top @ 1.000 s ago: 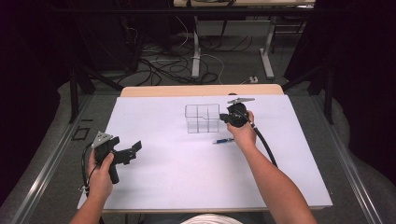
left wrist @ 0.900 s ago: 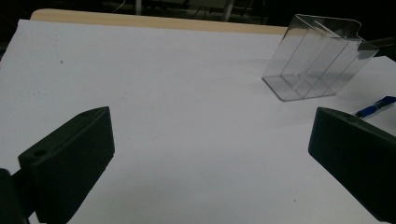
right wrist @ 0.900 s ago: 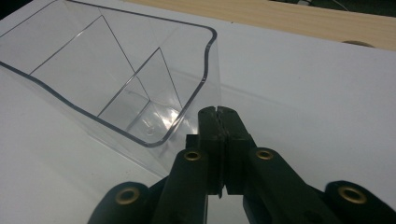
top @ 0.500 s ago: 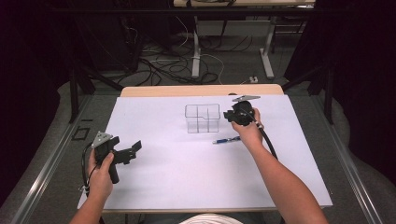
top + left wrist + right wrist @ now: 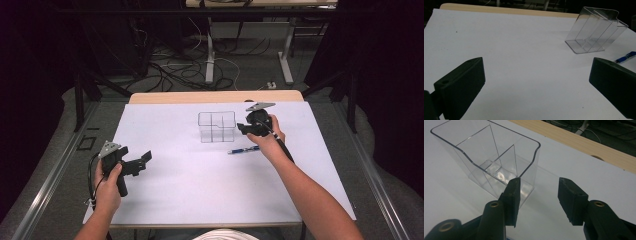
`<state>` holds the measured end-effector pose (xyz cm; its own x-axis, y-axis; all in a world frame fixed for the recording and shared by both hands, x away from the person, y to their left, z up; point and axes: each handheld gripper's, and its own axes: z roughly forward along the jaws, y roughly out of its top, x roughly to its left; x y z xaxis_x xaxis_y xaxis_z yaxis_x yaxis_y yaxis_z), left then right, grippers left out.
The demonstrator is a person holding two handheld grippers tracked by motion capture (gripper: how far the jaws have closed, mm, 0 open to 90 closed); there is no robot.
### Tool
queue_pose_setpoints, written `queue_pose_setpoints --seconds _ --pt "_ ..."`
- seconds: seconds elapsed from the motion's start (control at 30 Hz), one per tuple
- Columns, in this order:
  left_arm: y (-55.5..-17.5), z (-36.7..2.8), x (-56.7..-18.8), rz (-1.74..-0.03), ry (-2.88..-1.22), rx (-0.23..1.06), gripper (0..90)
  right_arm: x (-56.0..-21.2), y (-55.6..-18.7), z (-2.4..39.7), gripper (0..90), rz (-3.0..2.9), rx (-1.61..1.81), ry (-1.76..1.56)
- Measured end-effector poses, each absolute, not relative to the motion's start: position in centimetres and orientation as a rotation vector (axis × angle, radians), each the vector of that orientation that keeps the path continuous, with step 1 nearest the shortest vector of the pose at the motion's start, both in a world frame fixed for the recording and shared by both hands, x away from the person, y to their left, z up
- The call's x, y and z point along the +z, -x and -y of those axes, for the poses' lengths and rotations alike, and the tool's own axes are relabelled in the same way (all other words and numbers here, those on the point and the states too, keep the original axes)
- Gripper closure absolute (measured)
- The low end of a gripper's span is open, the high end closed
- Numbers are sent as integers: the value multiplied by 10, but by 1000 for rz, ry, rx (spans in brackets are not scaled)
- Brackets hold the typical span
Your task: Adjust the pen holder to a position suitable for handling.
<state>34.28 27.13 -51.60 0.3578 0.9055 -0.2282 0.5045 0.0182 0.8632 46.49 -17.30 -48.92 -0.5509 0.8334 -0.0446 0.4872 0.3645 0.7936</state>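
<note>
1. The clear organizer stands upright on the white sheet covering the tabletop, slightly far of centre. Its divided compartments look empty, as far as the right gripper view shows.
2. The blue pen lies flat on the sheet just near and right of the organizer, apart from it and outside every compartment.
3. The right gripper hangs just right of the organizer, near its top edge. Its jaws have just been opening and now stand partly apart with nothing between them; in the right gripper view the organizer's wall sits just beyond the left jaw, not pinched.
4. The left gripper rests at the near left of the sheet, well apart from both things, its jaws spread wide and empty.
5. Judgement on progress: the organizer appears placed and let go, so setting it upright counts as done. The pen is not yet picked up or stowed.
6. What is likely left: reach to the pen, close on its barrel, lift it, and drop it into one of the compartments. The left gripper could steady the light organizer if it threatens to tip.
</note>
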Motion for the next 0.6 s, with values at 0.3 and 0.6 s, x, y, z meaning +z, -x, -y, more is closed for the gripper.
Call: queue_pose_setpoints --seconds 0.3,0.6 --pt "-341 -271 -515 -1286 -1635 506 2 -483 -454 171 359 -2197 1075 -1089" --pt "-341 -271 -515 -1281 -1638 510 1 -472 -446 171 167 -2224 983 -1027"
